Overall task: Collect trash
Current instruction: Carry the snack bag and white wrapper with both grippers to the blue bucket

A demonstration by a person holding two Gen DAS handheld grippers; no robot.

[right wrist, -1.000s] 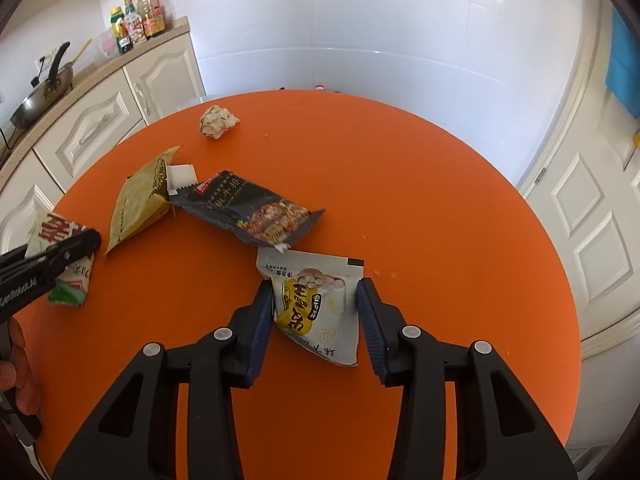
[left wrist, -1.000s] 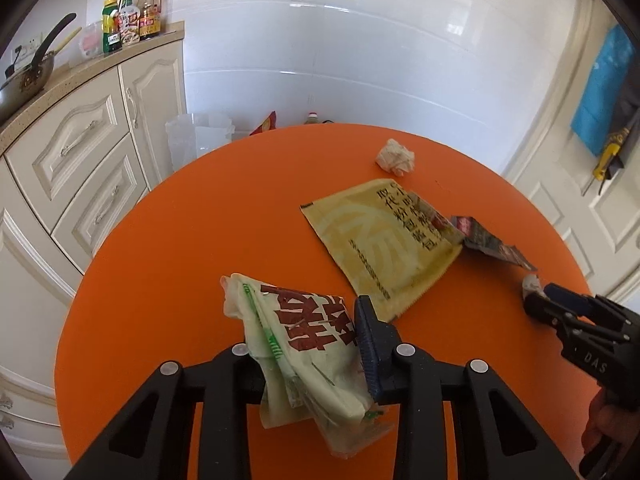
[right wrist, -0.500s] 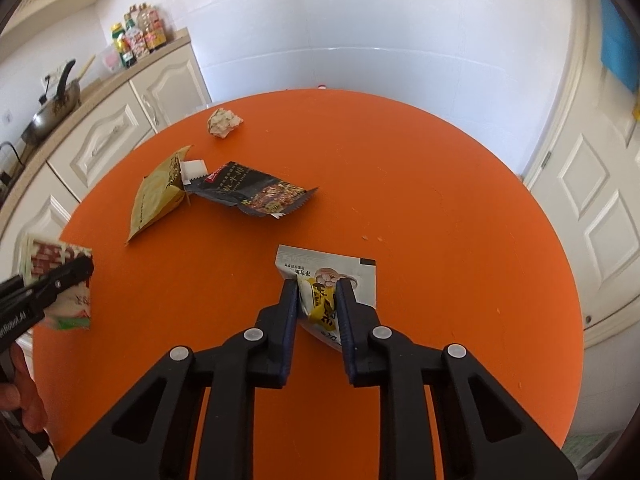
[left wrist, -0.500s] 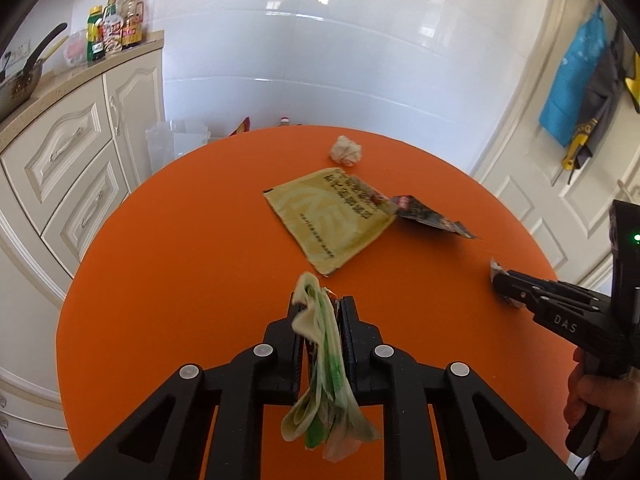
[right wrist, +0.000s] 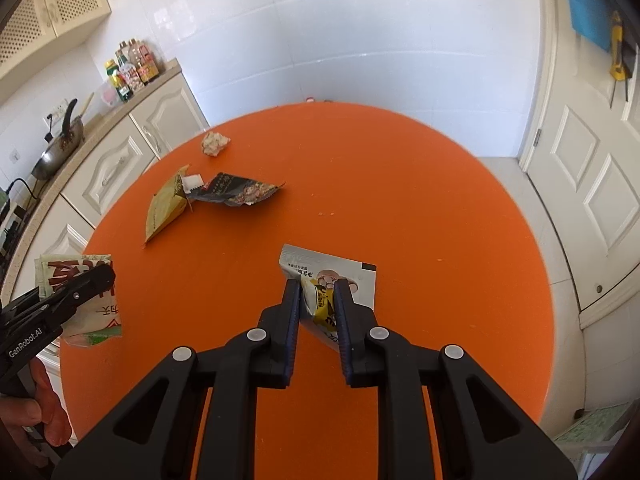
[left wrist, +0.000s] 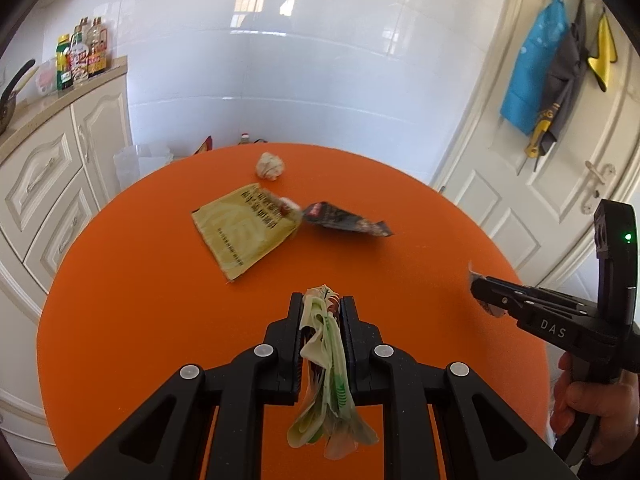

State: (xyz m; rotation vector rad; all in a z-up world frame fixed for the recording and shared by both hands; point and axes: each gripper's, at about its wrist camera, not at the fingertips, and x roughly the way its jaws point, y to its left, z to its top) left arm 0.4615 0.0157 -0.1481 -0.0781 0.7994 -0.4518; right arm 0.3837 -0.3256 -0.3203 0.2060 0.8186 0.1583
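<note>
A: What's nearest in the left wrist view?

B: The left gripper [left wrist: 320, 300], its jaws clamped on a crumpled green-and-white wrapper [left wrist: 326, 376]. The wrapper is squeezed into a narrow fold between the pads and its loose end hangs below them, clear of the orange round table [left wrist: 132, 312].

A: And the other tool?

B: The right gripper [right wrist: 317, 286] pinches a white-and-yellow sachet [right wrist: 326, 276]. Its jaws have just been closing, with the sachet between them, and the pads now press its near edge. The far part of the sachet sticks out beyond the fingertips, over the tabletop; I cannot tell whether it touches it. A hand [left wrist: 580, 404] holds that gripper's grip at the right edge of the left wrist view.

A: What lies farther out on the table?

B: Mid-table, a flat yellow packet [left wrist: 246, 234] lies with a dark snack wrapper [left wrist: 346, 222] just beside it on the right; their near corners meet, with a small white scrap [right wrist: 193, 181] at the joint. Beyond them, nearer the far rim, sits a crumpled paper ball [left wrist: 271, 165], apart from both.

A: And past the table?

B: White cabinets [left wrist: 44, 184] on the left, with bottles [left wrist: 82, 58] on the counter, and a white door [left wrist: 560, 184] on the right.
</note>
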